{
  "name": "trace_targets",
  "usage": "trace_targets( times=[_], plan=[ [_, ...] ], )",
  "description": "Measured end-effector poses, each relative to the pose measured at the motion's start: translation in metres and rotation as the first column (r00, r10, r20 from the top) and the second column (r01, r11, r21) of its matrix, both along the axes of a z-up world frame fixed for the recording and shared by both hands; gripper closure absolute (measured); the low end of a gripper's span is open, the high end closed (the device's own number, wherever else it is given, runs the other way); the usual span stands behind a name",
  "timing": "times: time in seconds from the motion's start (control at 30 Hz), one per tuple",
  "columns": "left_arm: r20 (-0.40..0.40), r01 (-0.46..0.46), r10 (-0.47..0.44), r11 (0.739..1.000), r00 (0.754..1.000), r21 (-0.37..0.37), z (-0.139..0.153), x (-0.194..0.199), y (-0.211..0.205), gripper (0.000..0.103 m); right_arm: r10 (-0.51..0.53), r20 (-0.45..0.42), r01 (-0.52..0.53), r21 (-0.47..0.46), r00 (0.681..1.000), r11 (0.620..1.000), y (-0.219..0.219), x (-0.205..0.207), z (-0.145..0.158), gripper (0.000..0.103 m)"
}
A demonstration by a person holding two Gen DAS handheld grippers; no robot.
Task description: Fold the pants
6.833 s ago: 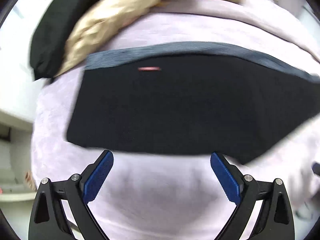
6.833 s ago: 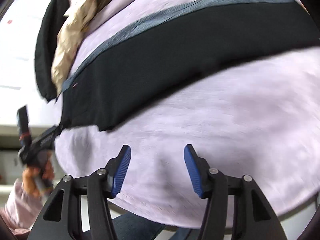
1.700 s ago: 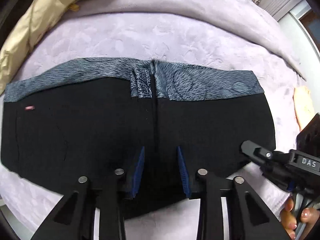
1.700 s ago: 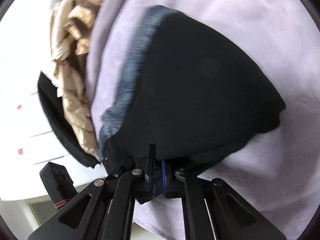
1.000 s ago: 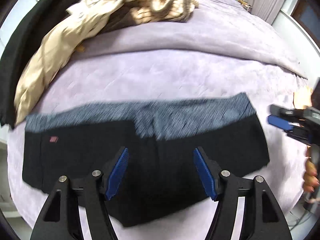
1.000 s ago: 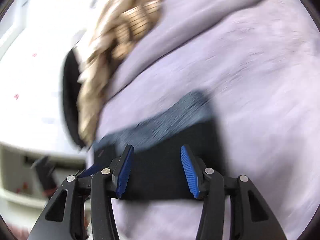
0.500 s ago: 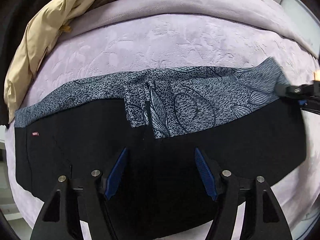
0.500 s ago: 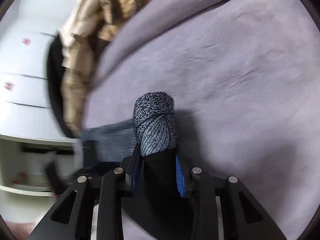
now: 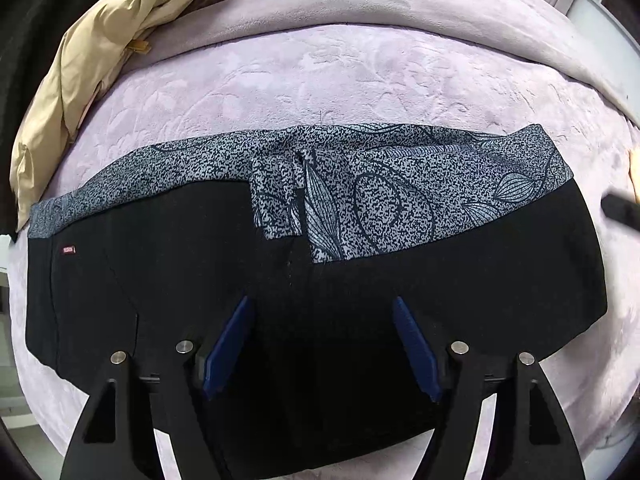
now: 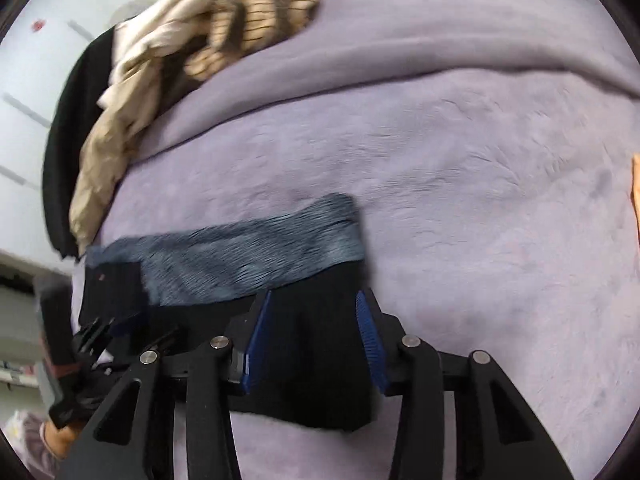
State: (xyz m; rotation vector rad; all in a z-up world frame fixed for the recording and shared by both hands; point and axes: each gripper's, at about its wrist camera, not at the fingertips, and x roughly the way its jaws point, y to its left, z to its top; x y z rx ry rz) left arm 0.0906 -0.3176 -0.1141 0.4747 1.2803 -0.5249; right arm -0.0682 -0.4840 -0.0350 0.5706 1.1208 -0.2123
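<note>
The left claw (image 9: pixel 322 342) hovered with its blue-padded fingers spread wide and empty, low over the near edge of the black fabric pants with a grey speckled leaf-print waistband (image 9: pixel 312 280). The right claw (image 10: pixel 314 338) was likewise parted and gripping nothing, poised over the right-hand end of the pants (image 10: pixel 312 344), its pads straddling the black cloth without pinching it.

The pants lay flat on the lilac plush blanket covering the bed (image 9: pixel 360 76), stretched crosswise, waistband toward the far side. Near the middle of the pants a flap of printed fabric overlapped the black panel, which suggested one fold had already been laid. Both claws probably stood apart because the cloth was resting in place, leaving them free to choose the next grip along the near edge.

Beyond the pants, at the far left, a heap of crumpled beige and striped clothes (image 9: pixel 92 52) sat well clear of the work.
</note>
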Motion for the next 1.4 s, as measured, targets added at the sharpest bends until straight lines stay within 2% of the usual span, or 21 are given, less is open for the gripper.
trace_targets(
  times=[0.1, 0.17, 0.23, 0.47, 0.63, 0.77, 1.2, 1.3, 1.33, 1.4],
  plan=[
    [-0.006, -0.007, 0.007, 1.000, 1.000, -0.009, 0.002, -0.007, 0.009, 0.028, 0.057, -0.096, -0.055, 0.024, 0.994, 0.998, 0.028, 0.005, -0.031, 0.057],
    [-0.025, -0.016, 0.016, 1.000, 1.000, -0.017, 0.001, -0.013, 0.019, 0.028, 0.053, -0.102, -0.054, -0.012, 0.993, 0.998, 0.038, -0.009, -0.044, 0.056],
    [-0.045, -0.024, 0.023, 0.999, 0.999, -0.024, 0.001, -0.019, 0.032, 0.027, 0.059, -0.089, -0.064, -0.056, 0.994, 0.996, 0.046, -0.013, -0.041, 0.056],
    [-0.072, -0.073, 0.072, 0.997, 0.995, -0.015, 0.011, -0.029, 0.060, 0.027, 0.051, -0.117, -0.053, -0.015, 0.992, 0.998, 0.042, -0.008, -0.039, 0.057],
    [-0.071, -0.092, 0.090, 0.996, 0.993, -0.017, 0.015, -0.034, 0.074, 0.027, 0.048, -0.138, -0.056, -0.051, 0.989, 0.997, 0.050, -0.001, -0.039, 0.056],
    [-0.071, -0.097, 0.096, 0.995, 0.993, -0.017, 0.020, -0.037, 0.082, 0.027, 0.026, -0.145, -0.031, -0.034, 0.989, 0.999, 0.048, -0.009, -0.037, 0.056],
    [-0.042, -0.092, 0.092, 0.996, 0.995, 0.002, 0.043, -0.051, 0.098, 0.026, 0.051, -0.171, -0.051, 0.001, 0.984, 0.999, 0.070, -0.012, -0.019, 0.056],
    [-0.048, -0.098, 0.098, 0.995, 0.994, -0.012, 0.049, -0.039, 0.101, 0.026, 0.055, -0.174, -0.053, 0.016, 0.983, 0.998, 0.079, -0.016, -0.013, 0.055],
    [-0.052, -0.098, 0.097, 0.995, 0.994, -0.018, 0.052, -0.039, 0.106, 0.025, 0.055, -0.177, -0.053, 0.018, 0.983, 0.998, 0.082, -0.018, -0.010, 0.053],
    [-0.055, -0.093, 0.092, 0.995, 0.994, -0.022, 0.055, -0.043, 0.110, 0.001, 0.058, -0.179, -0.054, 0.028, 0.982, 0.998, 0.090, -0.022, -0.005, 0.050]
  ],
)
